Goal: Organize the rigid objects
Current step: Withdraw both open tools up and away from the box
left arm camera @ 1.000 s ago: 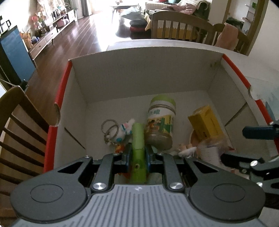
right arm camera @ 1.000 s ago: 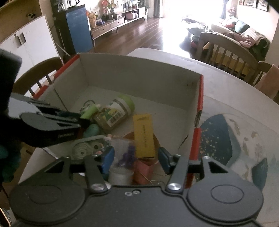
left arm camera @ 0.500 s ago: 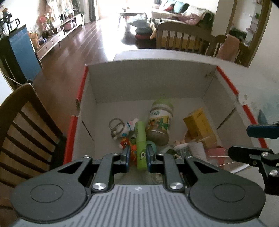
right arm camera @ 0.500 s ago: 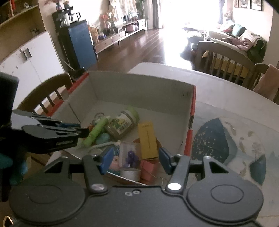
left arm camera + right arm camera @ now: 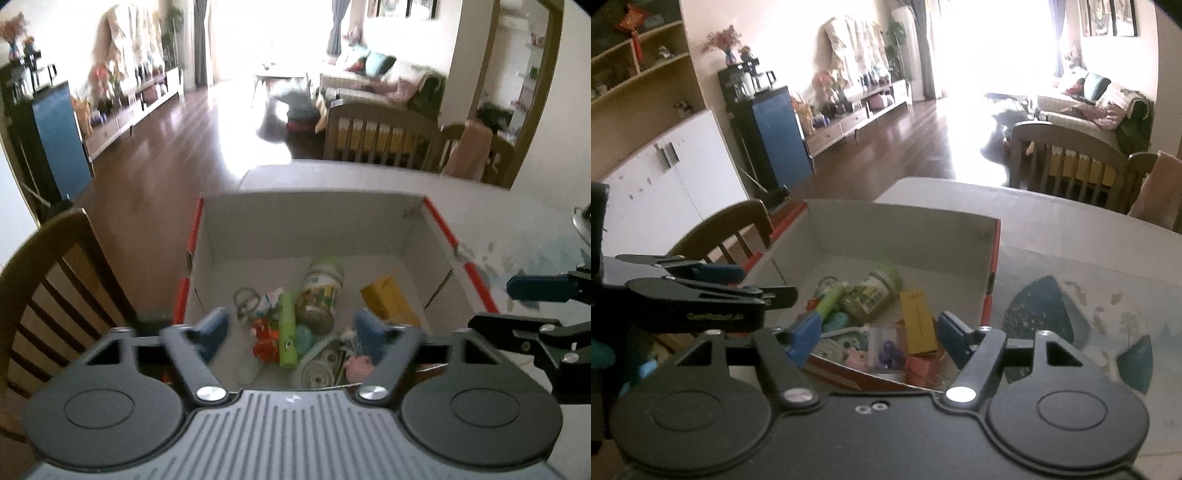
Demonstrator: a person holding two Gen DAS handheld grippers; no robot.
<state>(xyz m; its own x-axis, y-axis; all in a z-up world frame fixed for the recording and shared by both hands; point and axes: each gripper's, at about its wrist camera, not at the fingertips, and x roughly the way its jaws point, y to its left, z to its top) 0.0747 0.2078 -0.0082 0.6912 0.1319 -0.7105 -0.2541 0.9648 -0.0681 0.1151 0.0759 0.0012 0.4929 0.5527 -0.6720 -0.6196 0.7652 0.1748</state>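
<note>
An open cardboard box with red edges stands on the table. On its floor lie a green tube, a green-lidded jar, a yellow carton, a key ring and small toys. My left gripper hovers above the box's near end; its jaws are opening and nothing is between them. The green tube lies loose below it. My right gripper hangs over the near right part of the box. Its jaws are also opening and empty, above a clear packet and the yellow carton.
A wooden chair stands close to the box's left side. More chairs stand at the table's far edge. A blue patterned area of the tabletop lies right of the box.
The left gripper let go of the green tube, which now lies in the box, then opened wide and rose. The right gripper also rose, and its jaws widened.
</note>
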